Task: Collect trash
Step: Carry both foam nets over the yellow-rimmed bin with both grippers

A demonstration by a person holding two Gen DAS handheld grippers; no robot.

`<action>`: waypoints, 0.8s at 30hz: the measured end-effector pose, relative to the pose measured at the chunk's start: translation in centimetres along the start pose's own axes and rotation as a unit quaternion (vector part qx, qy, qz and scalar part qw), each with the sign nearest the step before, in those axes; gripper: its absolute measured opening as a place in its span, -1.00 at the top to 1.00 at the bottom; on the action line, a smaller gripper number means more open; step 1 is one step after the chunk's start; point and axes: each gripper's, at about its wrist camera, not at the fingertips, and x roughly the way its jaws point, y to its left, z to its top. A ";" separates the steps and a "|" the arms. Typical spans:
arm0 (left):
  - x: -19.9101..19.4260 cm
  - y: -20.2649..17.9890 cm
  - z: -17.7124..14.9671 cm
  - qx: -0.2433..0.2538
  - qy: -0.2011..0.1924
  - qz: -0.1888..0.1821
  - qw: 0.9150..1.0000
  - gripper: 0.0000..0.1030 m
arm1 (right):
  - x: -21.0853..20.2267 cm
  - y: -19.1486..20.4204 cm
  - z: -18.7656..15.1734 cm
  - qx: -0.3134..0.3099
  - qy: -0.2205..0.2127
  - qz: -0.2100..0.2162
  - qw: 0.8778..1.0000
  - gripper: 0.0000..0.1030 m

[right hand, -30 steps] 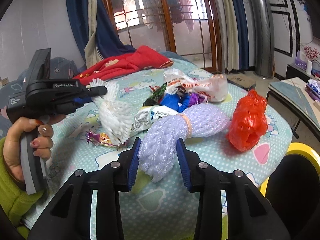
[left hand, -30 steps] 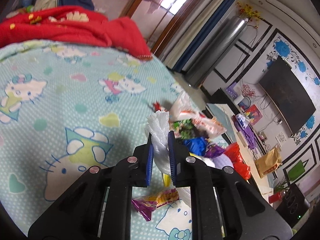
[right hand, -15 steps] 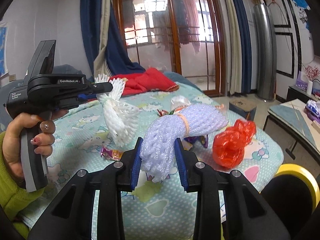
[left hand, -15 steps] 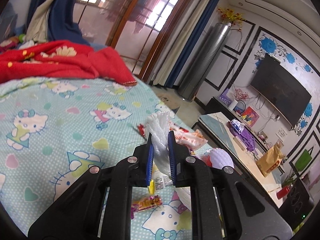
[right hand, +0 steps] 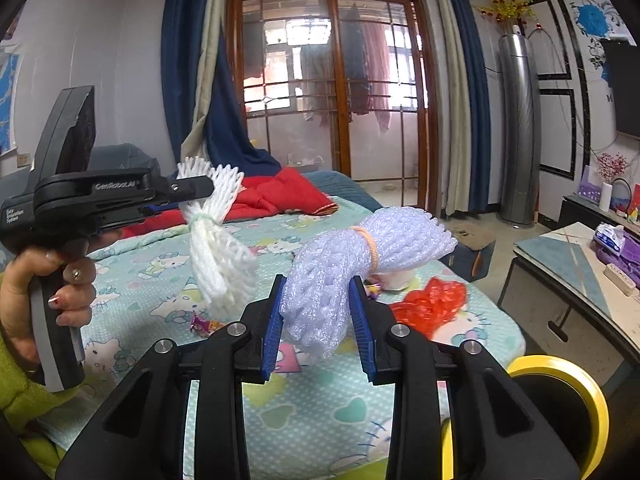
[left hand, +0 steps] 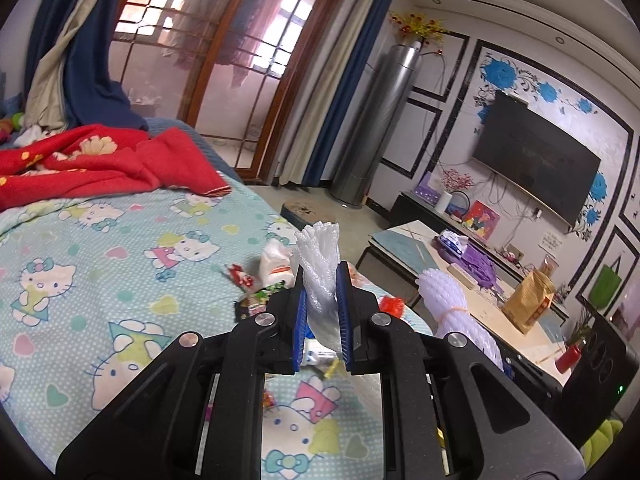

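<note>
Left wrist cam: left gripper [left hand: 321,310] is clamped tight on a white foam net [left hand: 320,264] that sticks up past its tips, wrappers [left hand: 256,300] on the bedsheet [left hand: 100,264] below.

Right wrist cam: right gripper [right hand: 318,320] squeezes a purple foam net [right hand: 360,252], lifted above the sheet; red bag [right hand: 434,300] just beyond its right finger.

The left claw [right hand: 208,190] holds a foam net bundle [right hand: 218,256] up over the bed [right hand: 320,412], toward the bed's left side. To its right the right claw [right hand: 318,316] grips a larger foam net roll [right hand: 360,256] above the bed's near edge. Beneath them wrappers [left hand: 256,300] lie scattered mid-bed, and a plastic bag [right hand: 434,304] rests by the right edge. A blanket [left hand: 100,164] lies at the far end. A bin [right hand: 560,396] stands off the near right corner.
</note>
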 end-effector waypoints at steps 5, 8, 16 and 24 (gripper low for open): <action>0.4 -1.6 -0.3 0.015 0.004 -0.010 1.000 0.83 | -1.0 -1.4 -0.1 0.013 0.003 -0.023 1.000 0.41; 0.9 -2.7 -0.4 0.028 0.009 -0.019 0.999 0.83 | -1.7 -2.6 -0.4 0.019 0.003 -0.035 0.999 0.41; 2.5 -5.7 -1.1 0.059 0.025 -0.040 0.997 0.83 | -3.7 -5.1 -1.4 0.042 0.012 -0.070 0.997 0.41; 4.6 -9.0 -1.6 0.091 0.037 -0.061 0.993 0.83 | -6.0 -7.3 -2.4 0.064 0.020 -0.100 0.993 0.41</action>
